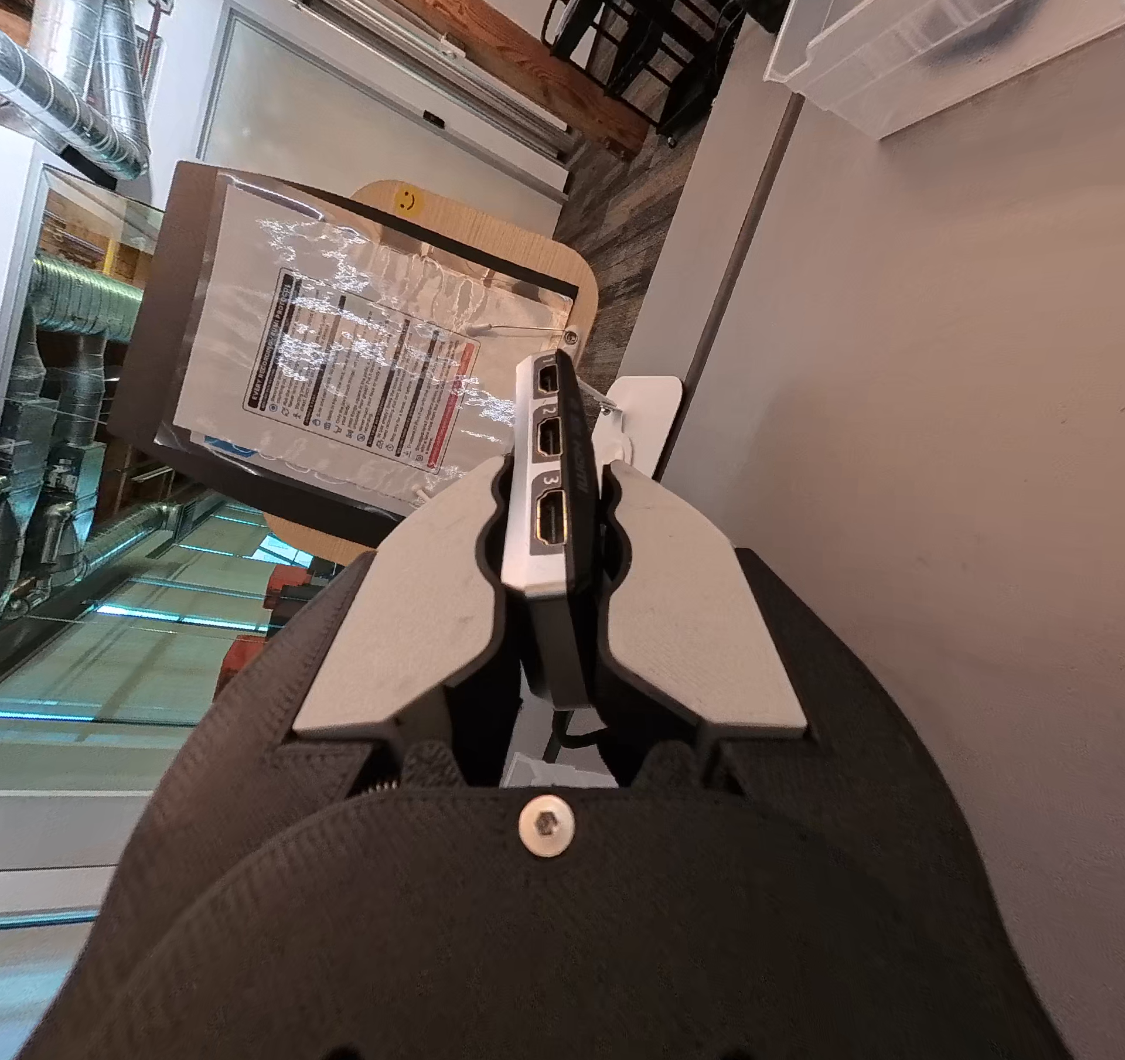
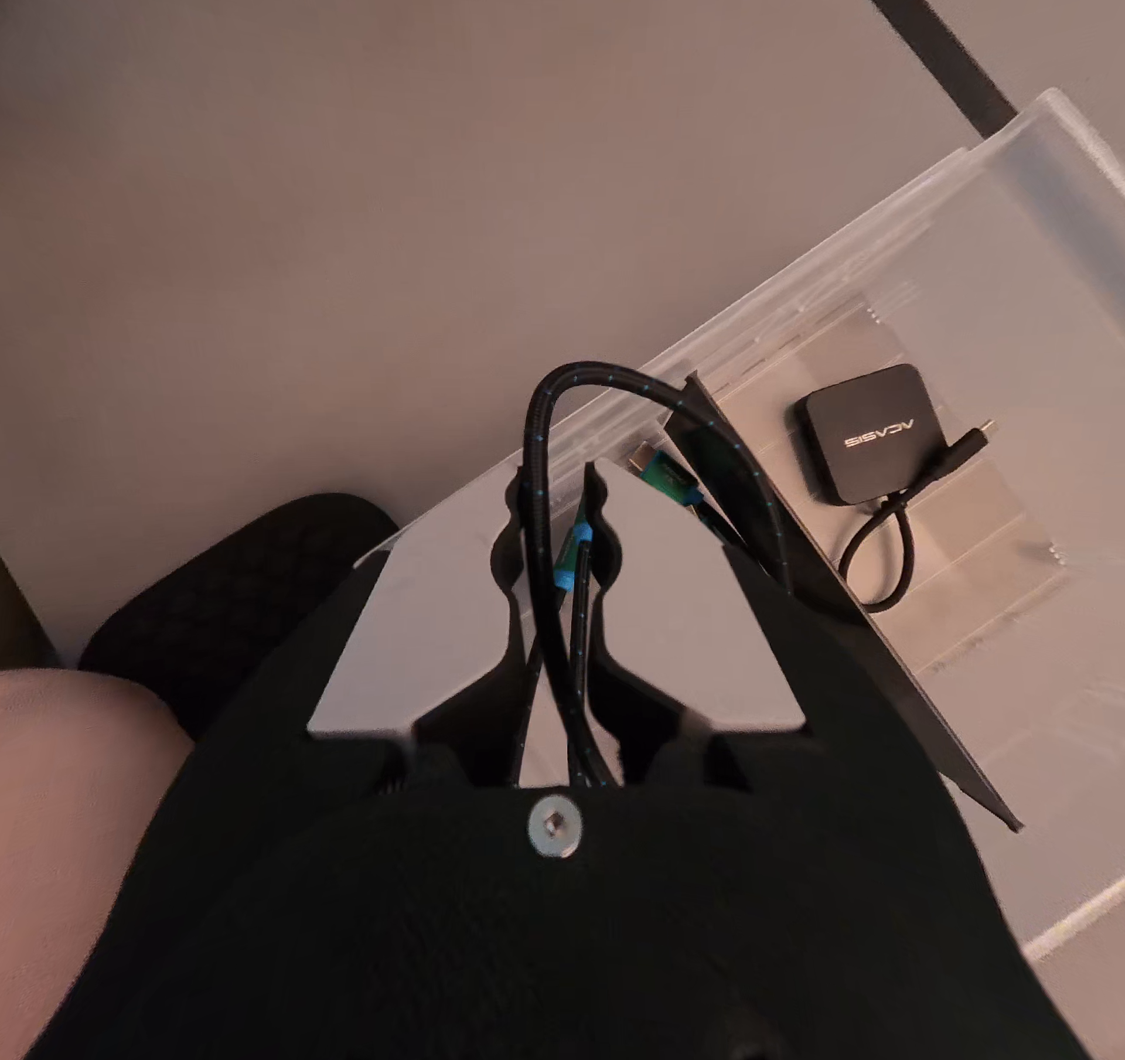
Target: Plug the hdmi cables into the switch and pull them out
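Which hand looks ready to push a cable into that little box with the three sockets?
Right: its gripper is shut on the braided cable, while the left gripper only holds the switch, sockets empty.

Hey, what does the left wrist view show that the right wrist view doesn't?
Only the left wrist view: the left tongs shut on the HDMI switch, its three ports empty, with a laminated sheet behind.

Only the right wrist view: the right tongs shut on a braided HDMI cable, plus a small black box with its own short cable, lying inside the bin.

Both: the clear plastic bin and the pale tabletop.
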Motion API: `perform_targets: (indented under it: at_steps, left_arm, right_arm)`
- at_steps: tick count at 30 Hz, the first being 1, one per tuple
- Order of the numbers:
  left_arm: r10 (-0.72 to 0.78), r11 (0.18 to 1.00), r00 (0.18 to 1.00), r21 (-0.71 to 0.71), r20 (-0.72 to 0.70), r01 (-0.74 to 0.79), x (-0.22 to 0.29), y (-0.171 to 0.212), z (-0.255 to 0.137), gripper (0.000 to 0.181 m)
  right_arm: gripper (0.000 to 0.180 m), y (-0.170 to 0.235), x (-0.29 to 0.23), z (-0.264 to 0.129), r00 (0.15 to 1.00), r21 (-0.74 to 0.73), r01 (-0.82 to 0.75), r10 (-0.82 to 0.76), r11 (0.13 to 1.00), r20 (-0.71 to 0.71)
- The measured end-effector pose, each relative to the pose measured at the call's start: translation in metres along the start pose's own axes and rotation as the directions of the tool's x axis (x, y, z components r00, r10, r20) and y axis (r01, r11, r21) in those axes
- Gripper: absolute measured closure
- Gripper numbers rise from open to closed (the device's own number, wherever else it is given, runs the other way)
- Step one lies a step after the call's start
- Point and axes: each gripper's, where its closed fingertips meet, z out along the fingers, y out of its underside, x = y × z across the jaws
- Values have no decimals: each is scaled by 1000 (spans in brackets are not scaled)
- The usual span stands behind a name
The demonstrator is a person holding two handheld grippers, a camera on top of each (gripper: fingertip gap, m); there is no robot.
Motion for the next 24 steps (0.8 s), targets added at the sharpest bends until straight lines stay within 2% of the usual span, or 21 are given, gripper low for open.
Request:
perform_targets:
  at_steps: [3, 6, 9, 10, 14, 17, 20, 24]
  left_arm:
    - [-2, 1000, 1000, 17, -14, 2, 2, -2, 0, 156]
    - [-16, 998, 997, 59, -78, 21, 7, -7, -3, 155]
    - [-50, 989, 984, 132, -168, 73, 10, -15, -13, 155]
    - [-48, 983, 980, 164, -193, 80, 11, -18, -18, 156]
    - [-39, 958, 952, 261, -303, 122, 16, -32, -38, 156]
    - [-3, 947, 933, 300, -361, 119, 26, -38, -46, 155]
    - [44, 939, 922, 330, -385, 93, 34, -43, -51, 156]
    - [78, 923, 888, 371, -453, 108, 45, -46, -59, 156]
  right_arm:
    - [147, -26, -3, -20, 997, 146, 51, -43, 988, -57]
    - [141, -67, -14, -47, 962, 295, 247, -196, 923, -191]
    - [127, -114, -35, -65, 876, 388, 460, -337, 799, -345]
    - [123, -130, -47, -66, 853, 422, 509, -374, 750, -364]
    - [125, -186, -106, -48, 760, 499, 647, -539, 577, -364]
    - [130, -208, -156, -15, 652, 474, 740, -680, 477, -334]
    - [139, -212, -182, 20, 544, 369, 826, -773, 426, -326]
    - [157, -213, -185, 40, 499, 292, 861, -802, 415, -330]
